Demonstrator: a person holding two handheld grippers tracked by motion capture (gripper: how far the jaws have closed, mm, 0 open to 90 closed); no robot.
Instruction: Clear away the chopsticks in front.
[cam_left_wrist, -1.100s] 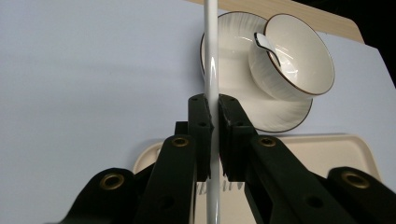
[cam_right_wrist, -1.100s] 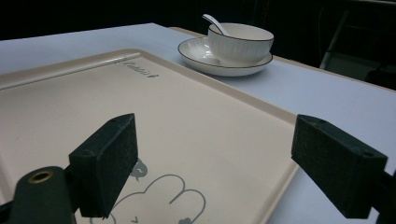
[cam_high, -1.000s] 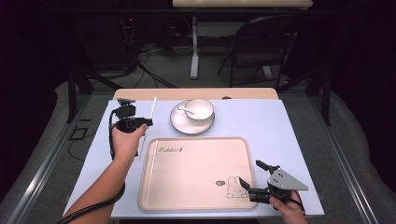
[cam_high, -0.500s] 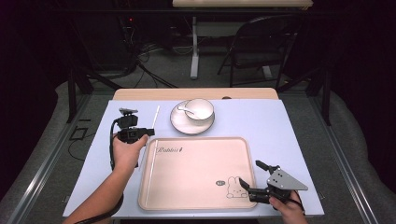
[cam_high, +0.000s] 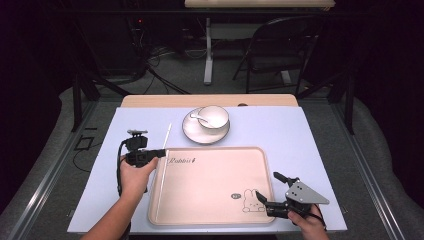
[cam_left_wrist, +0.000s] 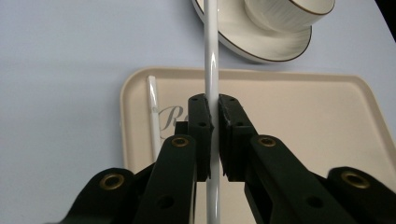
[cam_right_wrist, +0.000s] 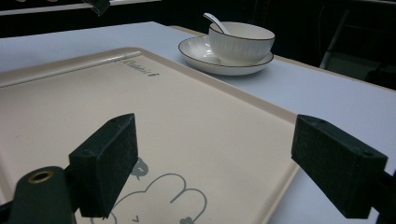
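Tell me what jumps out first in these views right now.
The left gripper is shut on a white chopstick above the beige tray, where a second chopstick already lies along the left edge. Beyond the tray stands a bowl on a saucer; the right gripper waits open at the tray's near right corner.

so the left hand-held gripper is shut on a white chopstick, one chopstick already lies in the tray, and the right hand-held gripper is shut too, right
Not quite: the right hand-held gripper is open, its jaws standing wide apart over the tray in the right gripper view. The rest holds: the left hand-held gripper is shut on a white chopstick, and the other chopstick lies in the tray along its edge.
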